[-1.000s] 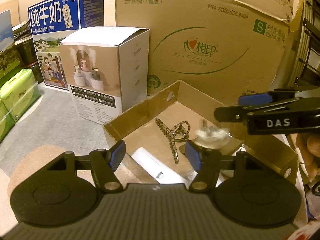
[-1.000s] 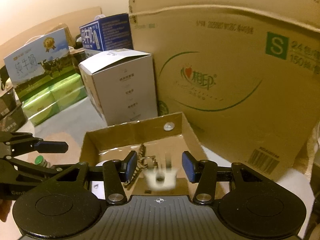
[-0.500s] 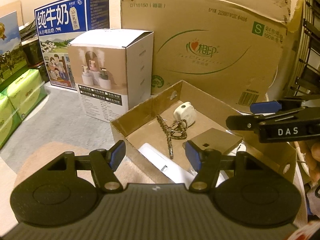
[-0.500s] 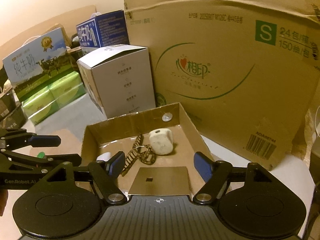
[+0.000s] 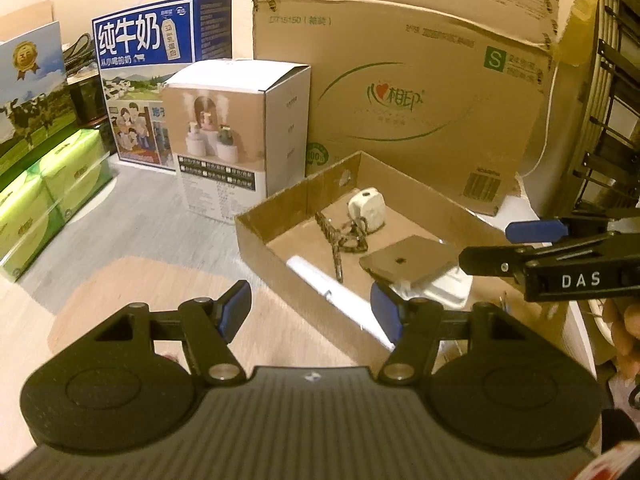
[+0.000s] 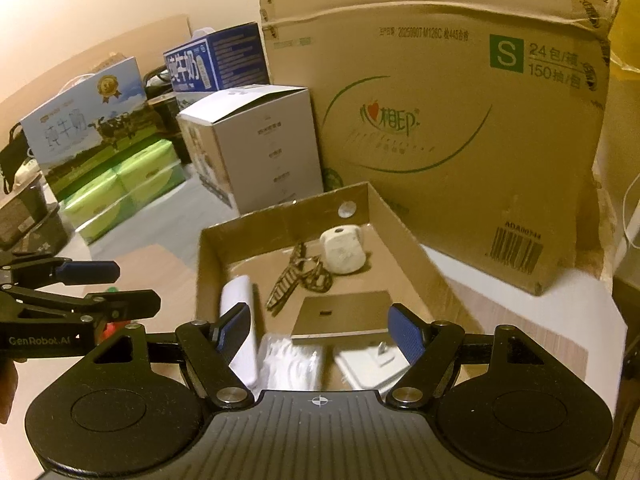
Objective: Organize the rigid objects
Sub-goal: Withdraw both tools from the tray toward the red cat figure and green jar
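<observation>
Right wrist view: right tongs (image 6: 318,330) apart, empty, over near end of cardboard tray (image 6: 404,240).
Left tongs (image 5: 310,310): apart, empty.
White plug (image 6: 344,250): far end of tray, touching patterned strap (image 6: 298,278).

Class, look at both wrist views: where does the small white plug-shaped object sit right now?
The white plug-shaped object lies inside the open cardboard tray, near its far corner, beside the patterned strap and beyond the flat grey square.

Right gripper (image 6: 318,330) spread wide and empty above shallow cardboard tray (image 6: 400,228), white plug adapter (image 6: 343,250) near far wall, patterned strap (image 6: 298,276) just beside it, flat grey square (image 6: 340,316) nearer, white bar (image 6: 240,320) along left wall, left gripper (image 6: 120,286) at left edge.
</observation>
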Motion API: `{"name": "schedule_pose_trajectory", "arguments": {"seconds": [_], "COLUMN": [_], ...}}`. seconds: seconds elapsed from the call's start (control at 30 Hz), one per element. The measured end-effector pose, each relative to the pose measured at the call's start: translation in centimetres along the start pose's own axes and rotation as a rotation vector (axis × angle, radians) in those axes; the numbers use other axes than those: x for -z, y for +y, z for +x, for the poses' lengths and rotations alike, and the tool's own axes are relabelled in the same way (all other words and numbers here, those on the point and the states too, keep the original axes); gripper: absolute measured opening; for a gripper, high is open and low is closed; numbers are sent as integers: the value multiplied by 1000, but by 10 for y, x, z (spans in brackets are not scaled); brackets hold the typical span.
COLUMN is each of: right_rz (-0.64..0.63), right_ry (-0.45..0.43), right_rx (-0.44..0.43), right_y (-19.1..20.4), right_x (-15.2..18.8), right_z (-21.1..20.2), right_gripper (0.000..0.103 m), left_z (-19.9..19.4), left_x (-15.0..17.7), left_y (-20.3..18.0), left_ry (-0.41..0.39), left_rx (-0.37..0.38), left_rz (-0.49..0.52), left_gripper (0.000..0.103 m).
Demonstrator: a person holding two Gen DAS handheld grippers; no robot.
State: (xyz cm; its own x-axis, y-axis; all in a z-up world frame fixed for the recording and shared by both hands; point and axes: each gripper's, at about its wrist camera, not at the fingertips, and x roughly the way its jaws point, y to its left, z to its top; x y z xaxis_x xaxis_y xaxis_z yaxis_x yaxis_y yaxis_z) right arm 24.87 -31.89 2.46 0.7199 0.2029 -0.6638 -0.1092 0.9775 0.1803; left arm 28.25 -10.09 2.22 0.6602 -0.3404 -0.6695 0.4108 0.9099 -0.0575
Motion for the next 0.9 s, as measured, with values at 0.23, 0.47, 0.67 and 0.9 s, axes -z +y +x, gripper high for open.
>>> {"name": "schedule_pose_trajectory", "arguments": {"seconds": [0.23,0.47,0.67,0.9], "right_rz": [10,20,23,30], "right_ry": [-4,-17,-17,-11], "right_rx": [-9,-27,-50,-79], "right_y": [14,29,45,58], "right_x": [14,31,49,66], "right_z": [-21,-44,-58,-69], "right_gripper": [75,75,75,75], "left_z": [-29,-59,-84,-107], "left_x": [23,57,87,105], "left_y": [1,6,16,32], "left_ry": [0,5,4,4], "left_rx": [-5,-28,-68,-119], "left_rz": [-29,-58,-89,-127], "left_gripper": [63,63,63,63]}}
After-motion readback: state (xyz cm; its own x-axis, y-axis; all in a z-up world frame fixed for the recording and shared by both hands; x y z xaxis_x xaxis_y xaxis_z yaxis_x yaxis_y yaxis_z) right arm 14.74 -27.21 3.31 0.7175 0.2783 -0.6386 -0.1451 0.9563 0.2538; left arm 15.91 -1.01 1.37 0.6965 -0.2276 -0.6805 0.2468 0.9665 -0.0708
